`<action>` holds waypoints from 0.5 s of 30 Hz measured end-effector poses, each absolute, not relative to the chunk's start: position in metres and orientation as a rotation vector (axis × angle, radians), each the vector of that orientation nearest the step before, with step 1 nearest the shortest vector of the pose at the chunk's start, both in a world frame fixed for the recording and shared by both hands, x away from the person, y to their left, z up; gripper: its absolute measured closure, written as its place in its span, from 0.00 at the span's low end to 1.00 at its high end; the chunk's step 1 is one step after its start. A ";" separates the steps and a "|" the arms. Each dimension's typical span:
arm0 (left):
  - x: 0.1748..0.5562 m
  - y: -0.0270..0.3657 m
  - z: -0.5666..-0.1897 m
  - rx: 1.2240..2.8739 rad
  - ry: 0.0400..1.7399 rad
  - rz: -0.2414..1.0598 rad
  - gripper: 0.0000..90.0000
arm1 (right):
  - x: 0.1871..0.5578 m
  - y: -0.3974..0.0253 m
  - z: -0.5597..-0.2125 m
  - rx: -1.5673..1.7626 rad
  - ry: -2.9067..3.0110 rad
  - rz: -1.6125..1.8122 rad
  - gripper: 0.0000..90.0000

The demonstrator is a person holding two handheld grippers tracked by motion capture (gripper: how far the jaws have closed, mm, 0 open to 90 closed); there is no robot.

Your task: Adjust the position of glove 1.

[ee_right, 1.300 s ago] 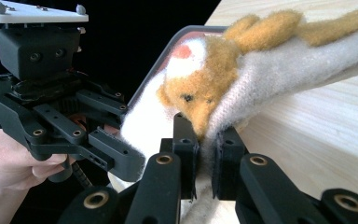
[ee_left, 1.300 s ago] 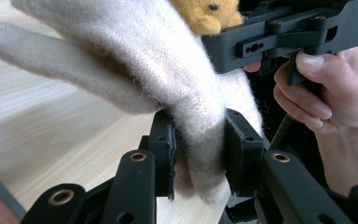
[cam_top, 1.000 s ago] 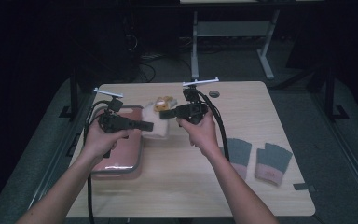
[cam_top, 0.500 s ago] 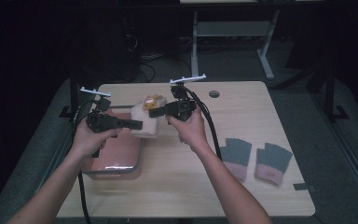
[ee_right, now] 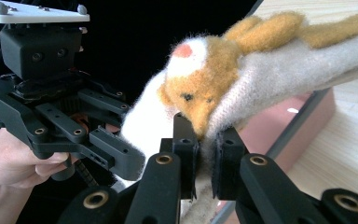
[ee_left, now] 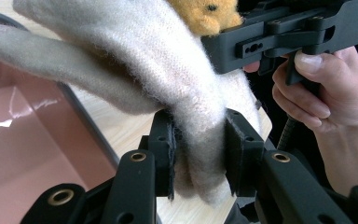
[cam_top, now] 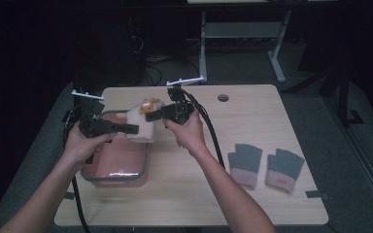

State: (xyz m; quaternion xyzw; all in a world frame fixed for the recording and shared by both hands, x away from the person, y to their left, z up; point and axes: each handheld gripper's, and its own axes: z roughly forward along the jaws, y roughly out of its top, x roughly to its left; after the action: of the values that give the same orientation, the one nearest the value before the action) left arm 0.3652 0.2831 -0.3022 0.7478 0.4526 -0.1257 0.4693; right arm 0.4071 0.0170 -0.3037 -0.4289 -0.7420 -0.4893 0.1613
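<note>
A cream woolly glove (cam_top: 143, 124) with an orange animal face (ee_right: 200, 79) hangs in the air between both grippers, above the far edge of a pink tray (cam_top: 119, 167). My left gripper (cam_top: 135, 129) is shut on the glove's cream fabric (ee_left: 200, 140). Across from it, my right gripper (cam_top: 148, 116) is shut on the glove (ee_right: 205, 140) just under the animal face. The left gripper (ee_right: 116, 156) also shows in the right gripper view, and the right gripper (ee_left: 223, 51) in the left gripper view.
Two grey gloves with pink cuffs (cam_top: 245, 165) (cam_top: 282, 169) lie flat at the table's right. A round cable hole (cam_top: 223, 97) sits near the far edge. Cables trail from both grippers. The wooden table (cam_top: 272, 121) is bare between the tray and the gloves.
Both grippers have carried the cream glove leftward, from beyond the tray to above its far edge. The hands have shifted left with it.
</note>
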 end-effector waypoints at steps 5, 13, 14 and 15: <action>0.364 0.291 -0.303 1.829 1.126 -0.305 0.75 | 0.409 0.026 -0.306 -1.211 -2.115 -1.391 0.91; 0.363 0.306 -0.305 1.824 1.136 -0.291 0.75 | 0.411 0.041 -0.309 -1.204 -2.106 -1.382 0.91; 0.363 0.307 -0.305 1.820 1.138 -0.293 0.75 | 0.412 0.042 -0.309 -1.200 -2.107 -1.383 0.91; 0.362 0.309 -0.306 1.817 1.141 -0.290 0.75 | 0.412 0.044 -0.309 -1.200 -2.101 -1.376 0.91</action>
State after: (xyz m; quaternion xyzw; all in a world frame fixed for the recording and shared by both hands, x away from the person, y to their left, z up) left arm 0.3624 0.3086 -0.3059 0.7411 0.4654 -0.1184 0.4692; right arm 0.4118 0.0435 -0.3094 -0.4242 -0.7427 -0.4866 0.1781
